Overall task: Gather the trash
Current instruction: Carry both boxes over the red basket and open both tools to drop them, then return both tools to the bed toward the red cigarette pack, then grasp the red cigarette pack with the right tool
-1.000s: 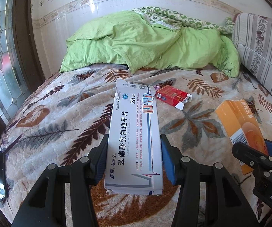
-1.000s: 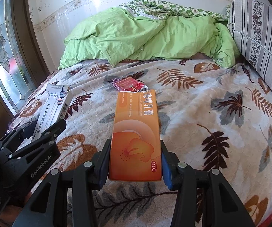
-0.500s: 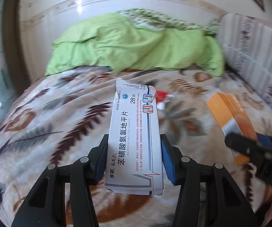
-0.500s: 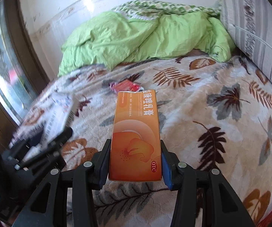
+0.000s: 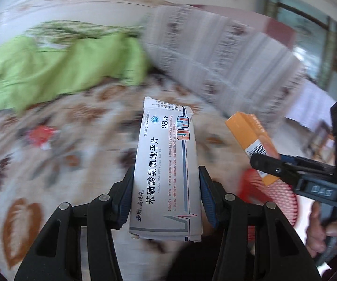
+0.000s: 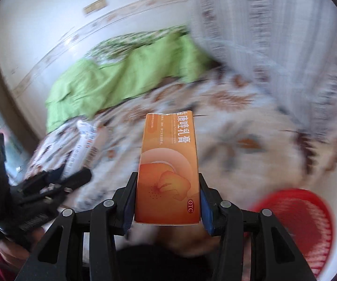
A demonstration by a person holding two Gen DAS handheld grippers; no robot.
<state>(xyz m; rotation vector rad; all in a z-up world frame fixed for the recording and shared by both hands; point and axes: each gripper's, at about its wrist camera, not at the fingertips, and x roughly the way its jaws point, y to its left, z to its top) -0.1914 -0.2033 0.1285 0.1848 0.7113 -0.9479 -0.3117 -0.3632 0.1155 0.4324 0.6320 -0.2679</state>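
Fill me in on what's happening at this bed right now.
A person is clearing trash off the bed with a handheld gripper in each hand. The left gripper is clamped on a white medicine box, and the right gripper is clamped on an orange ointment box. A red mesh basket shows at the lower right of both views, beside the bed. A small red packet lies on the leaf-patterned blanket.

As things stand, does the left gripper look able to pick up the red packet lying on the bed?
Probably not yet. The left gripper is shut on the white tablet box, so its jaws are full. The red packet lies uncovered on the bedspread; nothing else blocks it.
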